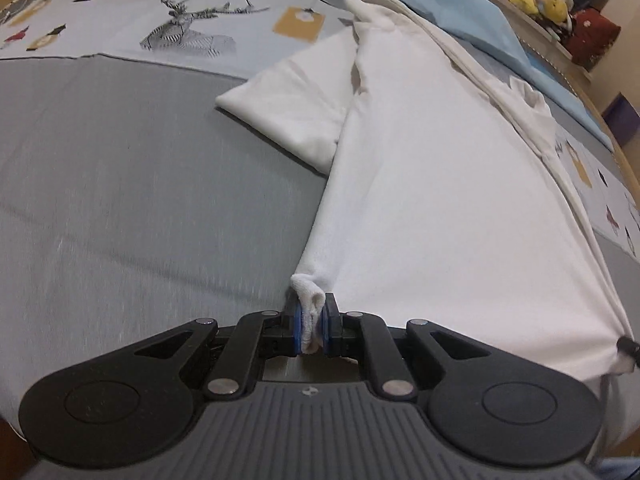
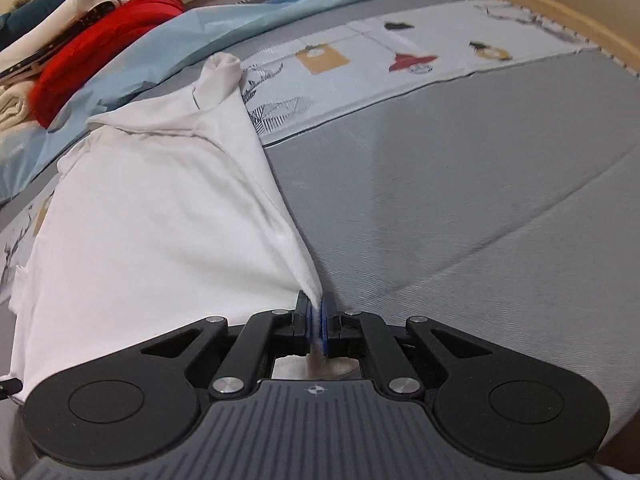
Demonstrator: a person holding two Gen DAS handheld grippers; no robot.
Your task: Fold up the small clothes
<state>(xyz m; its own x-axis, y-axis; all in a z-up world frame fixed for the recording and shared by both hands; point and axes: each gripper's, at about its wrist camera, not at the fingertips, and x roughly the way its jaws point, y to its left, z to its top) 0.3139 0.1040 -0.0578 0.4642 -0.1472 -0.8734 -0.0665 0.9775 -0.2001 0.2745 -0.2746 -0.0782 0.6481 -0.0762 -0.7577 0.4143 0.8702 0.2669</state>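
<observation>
Left hand-held gripper [image 1: 311,326] and right hand-held gripper [image 2: 316,326] each clamp hem corner of white shirt [image 1: 440,184]. Keep hem taut, lift evenly, fold toward collar over grey bed [image 1: 140,200].

Right hand-held gripper [image 2: 316,322] is clamped on a corner of the white shirt [image 2: 160,208]. Shirt lies spread over the grey bed [image 2: 460,184]. Red garment [image 2: 100,52] sits beyond, on blue sheet [image 2: 224,20].
</observation>
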